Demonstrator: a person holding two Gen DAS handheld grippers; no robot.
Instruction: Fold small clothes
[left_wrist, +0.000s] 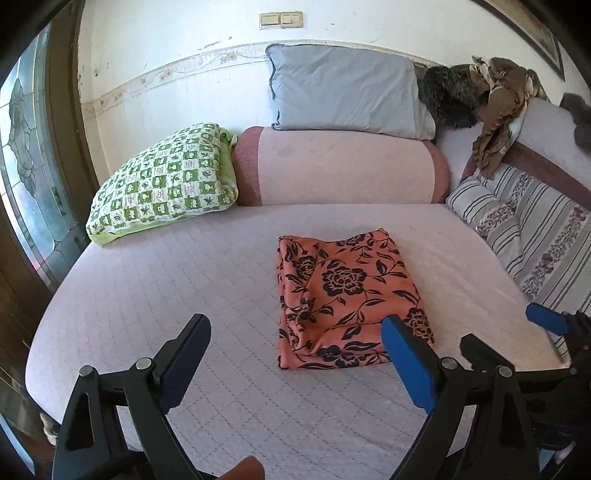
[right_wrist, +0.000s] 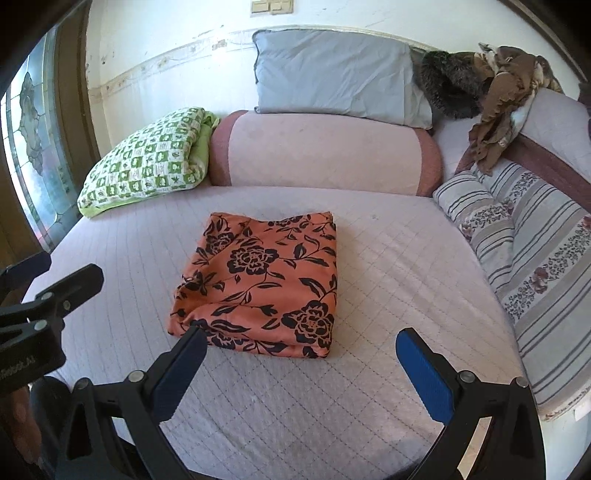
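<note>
Right wrist view: orange floral cloth (right_wrist: 258, 284) lies folded mid-mattress (right_wrist: 388, 266), looking light, limp and slippery, best pinched at a near corner; right gripper (right_wrist: 301, 350) and left gripper (left_wrist: 295, 334) both gape empty.

Bright daylight enters via the stained-glass window (left_wrist: 26, 155) at left, shadows soft, focus sharp, fisheye bending edges with dark corner vignetting.
</note>
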